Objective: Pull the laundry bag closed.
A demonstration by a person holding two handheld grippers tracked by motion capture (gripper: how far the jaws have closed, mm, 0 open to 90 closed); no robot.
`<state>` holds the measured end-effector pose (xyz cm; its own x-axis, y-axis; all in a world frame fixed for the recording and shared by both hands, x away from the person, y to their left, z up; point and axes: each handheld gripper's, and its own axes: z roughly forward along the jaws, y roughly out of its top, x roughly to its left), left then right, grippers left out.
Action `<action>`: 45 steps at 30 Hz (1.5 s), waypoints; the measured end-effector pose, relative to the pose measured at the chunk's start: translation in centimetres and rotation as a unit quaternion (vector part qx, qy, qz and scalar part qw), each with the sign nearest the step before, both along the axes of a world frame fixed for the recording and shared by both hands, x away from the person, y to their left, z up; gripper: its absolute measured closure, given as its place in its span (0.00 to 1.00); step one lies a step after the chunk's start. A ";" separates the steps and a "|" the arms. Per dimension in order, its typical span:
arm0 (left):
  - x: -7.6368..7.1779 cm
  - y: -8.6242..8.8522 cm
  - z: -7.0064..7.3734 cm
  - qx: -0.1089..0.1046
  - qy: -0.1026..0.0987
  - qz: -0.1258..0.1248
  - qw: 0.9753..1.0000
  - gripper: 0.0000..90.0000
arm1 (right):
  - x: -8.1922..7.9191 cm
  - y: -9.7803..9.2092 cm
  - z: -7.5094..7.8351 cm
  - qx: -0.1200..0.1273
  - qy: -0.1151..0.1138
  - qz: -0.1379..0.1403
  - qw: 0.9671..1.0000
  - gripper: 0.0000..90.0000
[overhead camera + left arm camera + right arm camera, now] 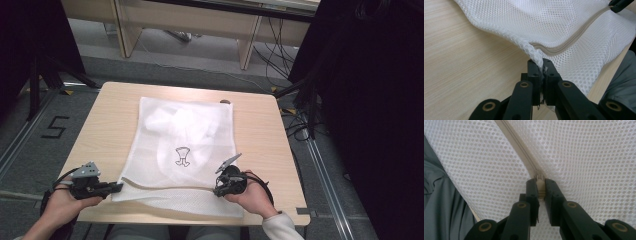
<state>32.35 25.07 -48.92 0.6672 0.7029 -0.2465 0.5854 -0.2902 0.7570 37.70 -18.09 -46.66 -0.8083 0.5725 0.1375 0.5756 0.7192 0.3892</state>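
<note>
A white mesh laundry bag (185, 150) lies flat on the wooden table (260, 130), with a white garment bearing a small black drawing (182, 156) inside it. A beige zipper (571, 40) runs along the bag's near edge. My left gripper (117, 187) is shut on the bag's near left corner (537, 58), pinching the mesh. My right gripper (219, 189) is shut on the beige zipper pull (540, 185) at the near right part of the zipper (517, 147). The right gripper's jaw tip (620, 4) appears at the top right of the left gripper view.
The bag's near edge hangs close to the table's front edge. Grey trousers (441, 202) show below the table edge. A small dark object (225, 102) sits by the bag's far right corner. Desks and cables (270, 55) stand on the floor beyond.
</note>
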 end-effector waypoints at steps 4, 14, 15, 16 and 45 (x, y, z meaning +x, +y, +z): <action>0.0 -0.1 -0.1 -0.006 -0.007 0.005 1.000 0.95 | 0.1 -0.1 -0.1 0.005 0.001 0.000 1.000 0.92; 0.0 0.1 0.1 0.001 -0.003 0.000 1.000 0.95 | -0.1 -0.6 0.1 -0.006 0.001 -0.011 1.000 0.92; 0.0 0.1 0.1 0.002 -0.004 0.000 1.000 0.95 | 0.0 -0.7 0.1 -0.002 -0.001 -0.004 1.000 0.92; 0.0 0.1 0.1 -0.002 -0.003 0.001 1.000 0.95 | 0.0 -0.7 0.1 -0.006 -0.002 -0.003 1.000 0.92; 0.0 0.1 0.1 0.003 -0.006 0.001 1.000 0.95 | -0.4 -2.5 0.1 -0.013 0.002 -0.024 1.000 0.92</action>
<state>32.33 25.18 -48.83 0.6688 0.7053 -0.2351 0.5774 -0.2936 0.7618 37.32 -20.63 -46.51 -0.7796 0.6134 0.1263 0.6110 0.7008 0.3681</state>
